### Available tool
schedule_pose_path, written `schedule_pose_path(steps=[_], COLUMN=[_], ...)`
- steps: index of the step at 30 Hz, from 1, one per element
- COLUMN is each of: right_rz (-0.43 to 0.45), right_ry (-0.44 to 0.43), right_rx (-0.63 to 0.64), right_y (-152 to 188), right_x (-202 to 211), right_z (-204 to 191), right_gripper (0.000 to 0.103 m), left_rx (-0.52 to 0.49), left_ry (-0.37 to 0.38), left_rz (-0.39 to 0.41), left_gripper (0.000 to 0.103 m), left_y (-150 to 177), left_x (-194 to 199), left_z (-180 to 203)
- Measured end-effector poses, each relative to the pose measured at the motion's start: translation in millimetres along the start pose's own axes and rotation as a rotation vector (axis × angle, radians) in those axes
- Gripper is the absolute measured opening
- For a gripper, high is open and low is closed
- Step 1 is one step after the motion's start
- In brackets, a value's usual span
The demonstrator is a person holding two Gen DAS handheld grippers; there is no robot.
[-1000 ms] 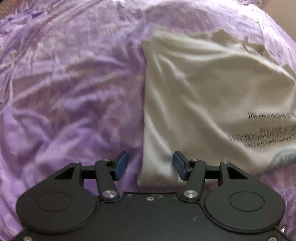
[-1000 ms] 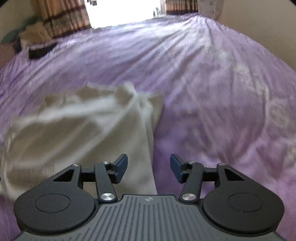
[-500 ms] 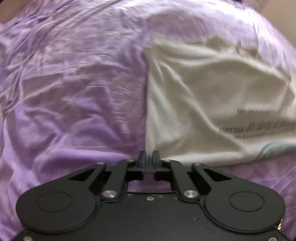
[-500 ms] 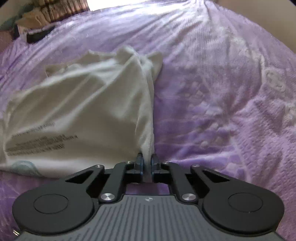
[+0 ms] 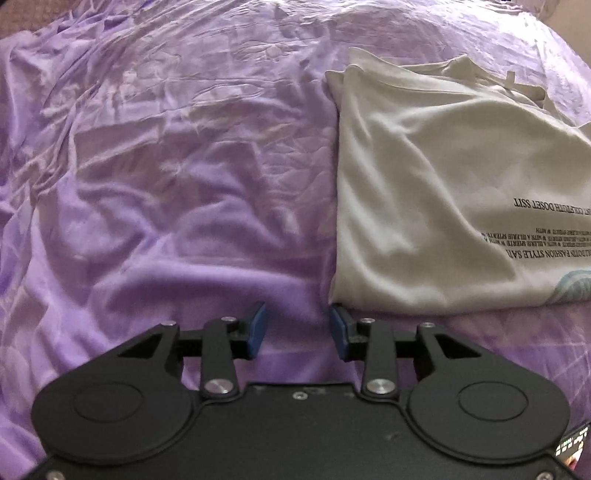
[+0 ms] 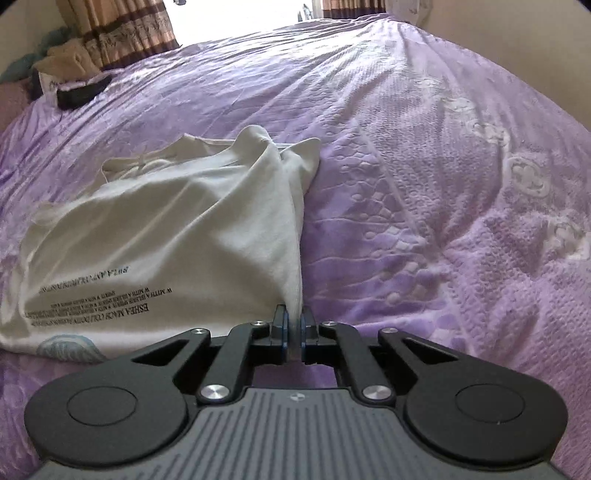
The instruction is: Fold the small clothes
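A white T-shirt (image 5: pixel 436 192) with black printed lettering lies folded on the purple bedspread (image 5: pixel 166 192). In the left wrist view my left gripper (image 5: pixel 298 332) sits just off the shirt's near left corner; its jaws are opening and only bedspread shows between the blue pads. In the right wrist view the same T-shirt (image 6: pixel 166 236) lies to the left, and my right gripper (image 6: pixel 294 328) is shut on its near right corner, with white cloth pinched between the pads.
Purple bedspread (image 6: pixel 443 203) stretches far to the right and ahead. A pile of clothes and a dark item (image 6: pixel 79 94) lie at the bed's far left, below striped curtains (image 6: pixel 125 29). A pale wall (image 6: pixel 517 44) borders the bed's right side.
Both grippers shut at the shirt's near corners. The left one has since parted again and drawn left of the corner. The right one stays shut on the cloth.
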State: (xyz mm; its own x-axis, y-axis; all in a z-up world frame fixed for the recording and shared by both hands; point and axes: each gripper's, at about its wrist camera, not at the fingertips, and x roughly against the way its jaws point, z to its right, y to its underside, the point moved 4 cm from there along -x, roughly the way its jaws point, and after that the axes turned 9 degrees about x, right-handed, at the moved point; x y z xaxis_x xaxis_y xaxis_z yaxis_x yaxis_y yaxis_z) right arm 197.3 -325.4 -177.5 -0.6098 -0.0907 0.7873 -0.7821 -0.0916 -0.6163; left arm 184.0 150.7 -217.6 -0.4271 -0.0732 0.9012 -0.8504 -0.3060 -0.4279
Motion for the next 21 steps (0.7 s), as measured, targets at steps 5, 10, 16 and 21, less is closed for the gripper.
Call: schedule_pose_path(steps=[5,10,16,21], right_rz=[-0.023,-0.046,-0.048,-0.047], right_ry=[0.018,0.022,0.005,-0.013], right_rx=[0.011,0.008,-0.011,-0.046], right_y=[4,9,10,12], right_x=[-7,-17,-22,-26], right_z=[1,2,1,4], right_gripper=[0.012,0.013,0.025,0.036], left_rx=[0.001,-0.056,-0.050,-0.071], left_ry=[0.047,0.028,0.026,0.029], left_rz=[-0.008,0.008,-0.001,-0.015], left_gripper=[0.043,0.044,0.045,0.048], left_y=[-8,-15,-17,-16], left_x=[2,-2,-8,-13], left_z=[8,24,27,28])
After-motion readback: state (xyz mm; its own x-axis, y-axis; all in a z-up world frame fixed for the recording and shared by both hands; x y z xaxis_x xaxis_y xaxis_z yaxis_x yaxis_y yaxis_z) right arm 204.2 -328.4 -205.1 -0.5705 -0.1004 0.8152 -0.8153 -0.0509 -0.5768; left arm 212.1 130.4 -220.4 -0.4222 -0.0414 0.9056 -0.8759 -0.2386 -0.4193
